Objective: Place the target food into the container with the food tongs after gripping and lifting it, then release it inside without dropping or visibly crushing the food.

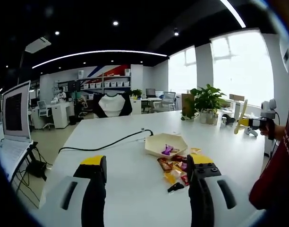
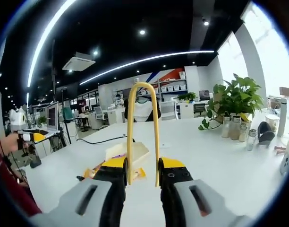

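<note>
A cream hexagonal container (image 1: 159, 142) sits on the white table (image 1: 116, 161) with a purple wrapped sweet (image 1: 167, 150) inside. Several wrapped snacks (image 1: 175, 169) lie in a pile just in front of it. My left gripper (image 1: 147, 172) hovers open above the table, short of the pile, holding nothing. My right gripper (image 2: 142, 172) is shut on yellow food tongs (image 2: 130, 137), whose looped end stands up away from the jaws. Behind the tongs are the container (image 2: 115, 151) and snacks (image 2: 92, 173). In the left gripper view, the right gripper (image 1: 258, 123) and tongs (image 1: 242, 118) are raised at far right.
A black cable (image 1: 102, 144) runs across the table toward the container. A potted plant (image 1: 207, 101) and small bottles (image 2: 235, 127) stand at the far edge. A laptop (image 1: 16, 113) is on a stand at the left. A hand holds the left gripper (image 2: 31, 137).
</note>
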